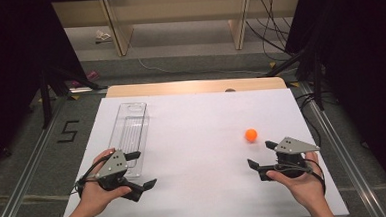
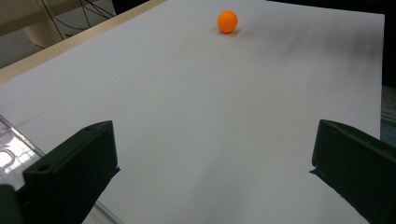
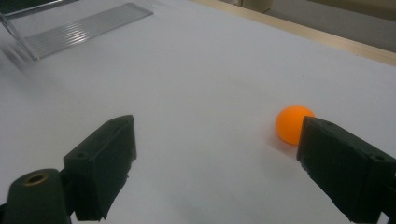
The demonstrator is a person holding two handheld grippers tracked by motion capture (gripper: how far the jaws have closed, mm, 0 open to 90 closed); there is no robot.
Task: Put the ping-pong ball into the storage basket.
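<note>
Although both hands rest low on the white tabletop [image 1: 197, 138], the work in hand looks to turn on the orange ball [image 1: 251, 134], which sits alone on the right half of the sheet. The right hand-held gripper [image 1: 262, 155] is plainly the nearer of the 2: the ball lies just beyond its jaws and a little to the side, near but not touching. In the right gripper view the ball [image 3: 293, 124] peeks out past the far jaw, outside the gap rather than between the 2 jaws, so the hand would need to swing toward that side before closing. Its jaws stand wide apart with nothing between them. The left hand-held gripper [image 1: 141, 169] is well apart from the ball, across the sheet, just beside the clear plastic tray [image 1: 132, 126]; its jaws are also spread and empty. Being round, the ball has no long axis to line up with, though it could roll at a nudge.
</note>
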